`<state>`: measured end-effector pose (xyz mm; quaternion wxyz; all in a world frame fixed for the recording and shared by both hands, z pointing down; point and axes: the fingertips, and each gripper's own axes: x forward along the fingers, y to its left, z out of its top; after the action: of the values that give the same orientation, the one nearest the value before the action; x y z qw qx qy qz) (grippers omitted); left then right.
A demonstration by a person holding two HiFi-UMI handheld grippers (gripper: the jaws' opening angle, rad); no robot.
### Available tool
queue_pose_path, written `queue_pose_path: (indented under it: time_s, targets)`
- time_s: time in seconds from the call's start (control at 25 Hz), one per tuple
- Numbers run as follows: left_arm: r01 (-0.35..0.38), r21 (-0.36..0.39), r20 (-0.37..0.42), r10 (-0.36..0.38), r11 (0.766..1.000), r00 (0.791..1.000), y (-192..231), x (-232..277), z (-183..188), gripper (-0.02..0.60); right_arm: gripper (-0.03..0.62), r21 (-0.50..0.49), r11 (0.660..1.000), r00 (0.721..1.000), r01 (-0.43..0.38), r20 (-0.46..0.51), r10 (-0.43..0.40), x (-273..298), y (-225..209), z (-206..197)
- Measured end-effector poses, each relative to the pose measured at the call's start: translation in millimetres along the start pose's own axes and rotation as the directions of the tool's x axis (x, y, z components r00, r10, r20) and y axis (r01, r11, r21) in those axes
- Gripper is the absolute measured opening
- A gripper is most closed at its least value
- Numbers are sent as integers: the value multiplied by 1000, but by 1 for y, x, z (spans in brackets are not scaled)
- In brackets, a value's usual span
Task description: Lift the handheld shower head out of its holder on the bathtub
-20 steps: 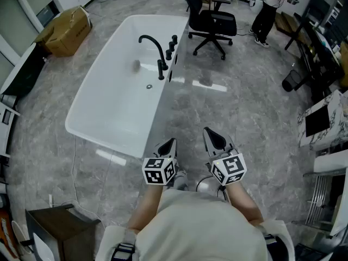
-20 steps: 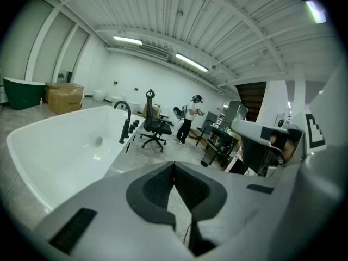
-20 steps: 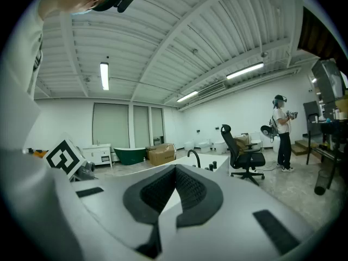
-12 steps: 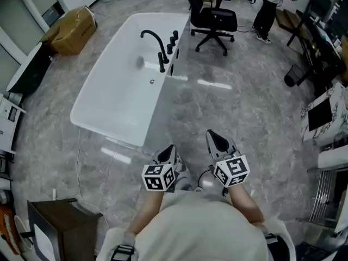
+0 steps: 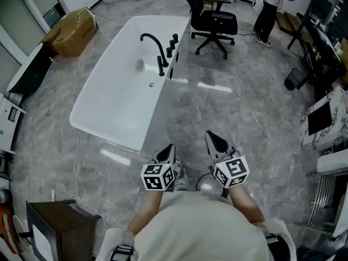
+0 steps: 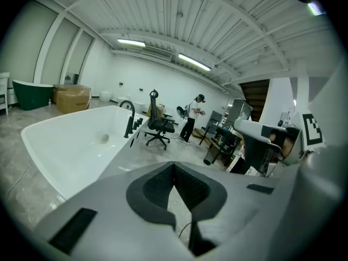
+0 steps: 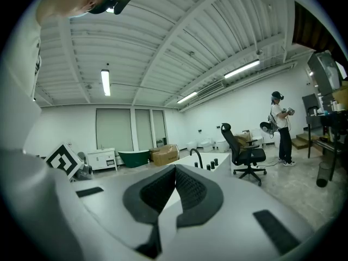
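Both grippers hang low in front of me in the head view, just beside each other over the grey marbled floor tiles. The left gripper has its jaws pressed together tip to tip with nothing between them; in its own view the black ribbed pads meet in a closed seam. The right gripper is likewise fully closed and empty, its jaws meeting at a point in its own view. Each carries its white cube with black square markers, the left cube and the right cube close to my torso.

The long white rectangular bathtub lies ahead and to the left, well apart from both grippers. On its right-hand rim stands the tall black curved spout, and at its foot the slim black handheld shower head sits upright in its holder, though it is small from here. A row of short black knobs follows farther along the same rim.

Beyond the tub's far end a black wheeled office chair stands on the tiles, and a person stands farther right. A brown cardboard box rests on the floor to the tub's left.
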<state>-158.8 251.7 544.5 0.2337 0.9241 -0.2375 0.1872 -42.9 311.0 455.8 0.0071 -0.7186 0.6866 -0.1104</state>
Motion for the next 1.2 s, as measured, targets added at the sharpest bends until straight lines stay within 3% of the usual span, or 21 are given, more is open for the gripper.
queue_pose_path:
  time_s: [0.36,0.96,1.2]
  targets:
    - [6,-14,7,-6,1000,1000,29,44,42,20,20,18,1000,1000,-17,-15,17,66,-24,14]
    - [39,-1,-10,-39,999,999,121,105,121,20,20,20,1000,1000,5,27,-5,200,-33,54]
    - [49,-3,-9,-49,999,999,150,127,139,20,20,-29,1000,1000,11,13,-11,239,-32,55]
